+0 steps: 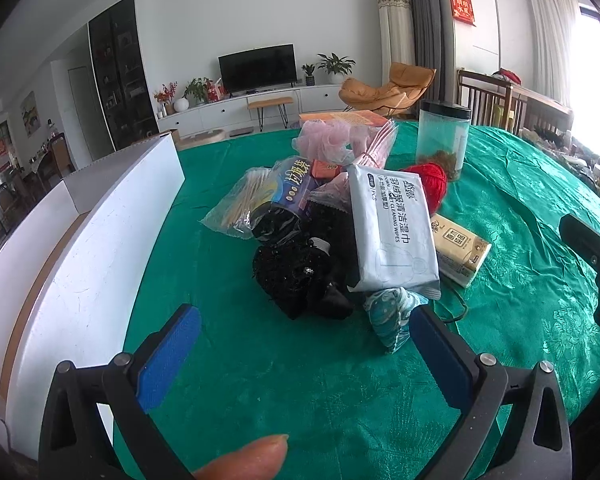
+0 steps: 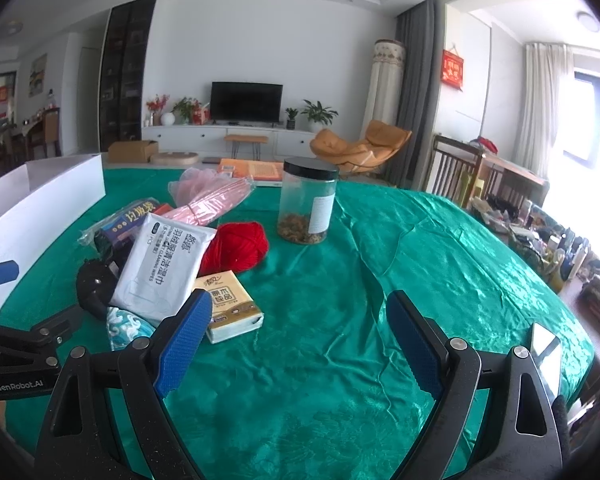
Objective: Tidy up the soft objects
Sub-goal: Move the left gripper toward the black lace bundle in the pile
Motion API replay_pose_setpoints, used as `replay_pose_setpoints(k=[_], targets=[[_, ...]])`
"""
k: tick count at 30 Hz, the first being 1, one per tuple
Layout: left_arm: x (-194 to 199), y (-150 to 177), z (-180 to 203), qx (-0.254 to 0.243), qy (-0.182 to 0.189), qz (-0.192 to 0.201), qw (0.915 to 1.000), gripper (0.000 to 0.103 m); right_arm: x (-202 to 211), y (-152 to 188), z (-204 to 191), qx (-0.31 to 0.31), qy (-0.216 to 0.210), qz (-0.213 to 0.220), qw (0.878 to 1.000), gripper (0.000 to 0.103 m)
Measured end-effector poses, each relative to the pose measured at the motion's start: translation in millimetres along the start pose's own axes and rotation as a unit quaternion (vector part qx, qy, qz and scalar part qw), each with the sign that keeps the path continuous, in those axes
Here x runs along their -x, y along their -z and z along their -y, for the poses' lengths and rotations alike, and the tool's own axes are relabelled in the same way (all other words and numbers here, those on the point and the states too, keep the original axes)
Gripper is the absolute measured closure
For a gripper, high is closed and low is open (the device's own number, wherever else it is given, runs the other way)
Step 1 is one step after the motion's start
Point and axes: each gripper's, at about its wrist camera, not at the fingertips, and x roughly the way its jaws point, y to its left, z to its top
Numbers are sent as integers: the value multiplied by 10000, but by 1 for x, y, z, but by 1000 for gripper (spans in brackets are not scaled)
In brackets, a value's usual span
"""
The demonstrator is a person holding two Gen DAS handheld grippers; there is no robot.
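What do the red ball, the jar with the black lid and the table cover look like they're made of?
Red ball: probably yarn, matte and fuzzy, with wound strands visible.
Jar: seems to be clear plastic, though possibly glass; it is see-through, with a smooth black lid and brownish contents at the bottom.
Table cover: woven satin-like fabric, shiny green, creased, with a faint floral pattern.

a home living room: television (image 2: 247, 101) on a white cabinet (image 2: 228, 139), orange lounge chair (image 2: 360, 147), potted plants (image 2: 318, 111).

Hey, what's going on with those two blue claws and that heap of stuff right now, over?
Left gripper open, empty, short of the heap. Right gripper open, empty, over bare green cloth. Wet-wipes pack untouched atop the heap. Nothing blocking.
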Motion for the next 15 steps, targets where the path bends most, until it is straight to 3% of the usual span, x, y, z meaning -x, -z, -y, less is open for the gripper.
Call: replay_pose_setpoints(k=[15], targets=[[-21,13,-3,-68,-109,-293,9995,0,-1,0,-1,0,-19,-17,10000,12]])
